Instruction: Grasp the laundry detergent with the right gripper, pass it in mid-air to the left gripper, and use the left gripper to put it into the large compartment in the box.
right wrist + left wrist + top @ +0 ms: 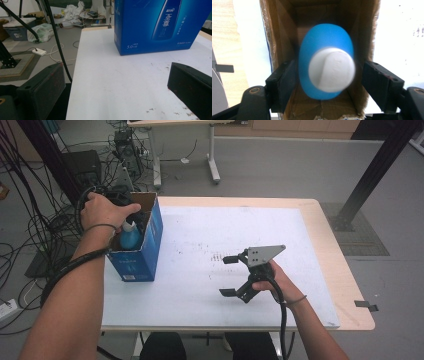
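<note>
Left gripper (325, 82), jaws spread, apparently clear of the blue bottle (325, 61) inside the box (150, 232); right gripper (235, 276), five o'clock, spread.

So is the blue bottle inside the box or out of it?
Inside. The blue bottle stands between the box walls, white cap pointing up.

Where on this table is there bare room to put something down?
The white mat lies bare between the blue box and the right gripper, and beyond that gripper toward the far edge. It is crowded inside the box, where the blue bottle stands between the left gripper's open jaws.
</note>
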Available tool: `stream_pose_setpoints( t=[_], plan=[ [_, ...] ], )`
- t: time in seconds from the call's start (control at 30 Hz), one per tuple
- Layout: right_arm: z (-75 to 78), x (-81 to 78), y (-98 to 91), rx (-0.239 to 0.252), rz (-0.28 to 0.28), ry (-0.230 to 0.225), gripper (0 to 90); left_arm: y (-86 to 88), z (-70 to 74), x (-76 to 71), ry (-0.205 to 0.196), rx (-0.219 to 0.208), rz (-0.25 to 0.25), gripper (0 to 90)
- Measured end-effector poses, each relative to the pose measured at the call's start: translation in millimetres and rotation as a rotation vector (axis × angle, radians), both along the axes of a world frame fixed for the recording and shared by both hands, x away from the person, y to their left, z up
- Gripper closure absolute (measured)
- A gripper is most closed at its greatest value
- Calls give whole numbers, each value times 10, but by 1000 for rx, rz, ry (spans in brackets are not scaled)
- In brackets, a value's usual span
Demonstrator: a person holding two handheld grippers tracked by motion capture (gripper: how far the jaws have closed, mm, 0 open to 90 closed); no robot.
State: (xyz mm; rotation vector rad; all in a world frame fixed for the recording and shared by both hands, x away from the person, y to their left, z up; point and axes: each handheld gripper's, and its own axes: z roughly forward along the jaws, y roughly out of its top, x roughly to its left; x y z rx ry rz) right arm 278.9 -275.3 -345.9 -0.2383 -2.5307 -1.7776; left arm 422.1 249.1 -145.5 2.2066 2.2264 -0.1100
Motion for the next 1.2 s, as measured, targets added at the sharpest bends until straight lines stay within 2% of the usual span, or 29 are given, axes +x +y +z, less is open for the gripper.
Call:
stream_pose_setpoints(
  t=[0.3, 0.4, 0.53, 0.6, 0.67, 0.87, 0.97, 1.0, 1.2],
  plan=[
    [9, 5, -18, -2, -7, 2, 14, -74, 257, -25, -23, -14, -39, 188],
    [23, 7, -16, -4, -9, 1, 14, -127, 374, -42, -38, -30, -60, 151],
    [42, 21, -16, -14, -11, 3, 16, -188, 460, -51, -44, -51, -87, 122],
    [61, 30, -25, -19, -15, 2, 16, -242, 494, -64, -48, -45, -94, 88],
    [90, 36, -35, -31, -22, 4, 17, -285, 523, -65, -46, -53, -109, 51],
    [196, 63, -87, -69, -48, 14, 20, -442, 580, -101, -62, -67, -154, 52],
    [225, 68, -113, -77, -56, 14, 20, -510, 585, -103, -61, -69, -171, 52],
    [260, 69, -137, -93, -66, 20, 21, -575, 589, -109, -61, -75, -192, 52],
    [349, 82, -231, -144, -100, 48, 25, -762, 563, -122, -51, -88, -250, 52]
  ],
)
